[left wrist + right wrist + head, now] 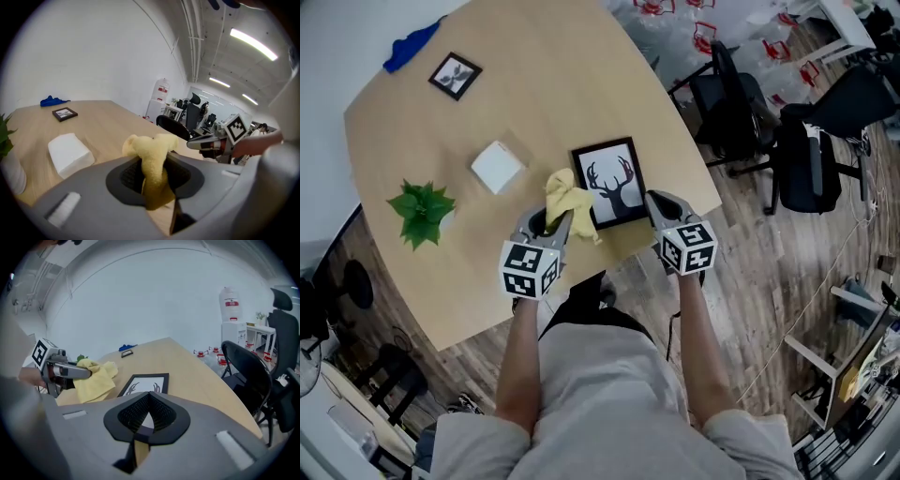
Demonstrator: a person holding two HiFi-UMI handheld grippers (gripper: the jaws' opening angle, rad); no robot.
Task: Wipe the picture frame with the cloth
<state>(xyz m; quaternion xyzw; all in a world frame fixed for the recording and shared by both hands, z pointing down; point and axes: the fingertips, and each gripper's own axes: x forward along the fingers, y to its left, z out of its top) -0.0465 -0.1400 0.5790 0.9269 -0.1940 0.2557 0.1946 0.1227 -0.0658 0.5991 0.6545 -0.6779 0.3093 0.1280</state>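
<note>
A black picture frame (pixel 610 182) with a deer-antler print lies flat near the table's front edge; it also shows in the right gripper view (pixel 146 382). My left gripper (pixel 553 223) is shut on a yellow cloth (pixel 566 200), which bunches up between its jaws (pixel 151 157) and hangs just left of the frame, touching its left edge. My right gripper (pixel 660 206) is at the frame's near right corner, jaws closed together with nothing between them (pixel 149 397). Its tips hide the frame's near edge. The left gripper (pixel 70 371) and cloth (pixel 94 378) show at left there.
A white block (pixel 497 167) and a small potted plant (pixel 422 211) sit left of the cloth. A small dark frame (pixel 455 75) and a blue cloth (pixel 411 47) lie at the far side. Office chairs (pixel 736 103) stand right of the table (pixel 562 84).
</note>
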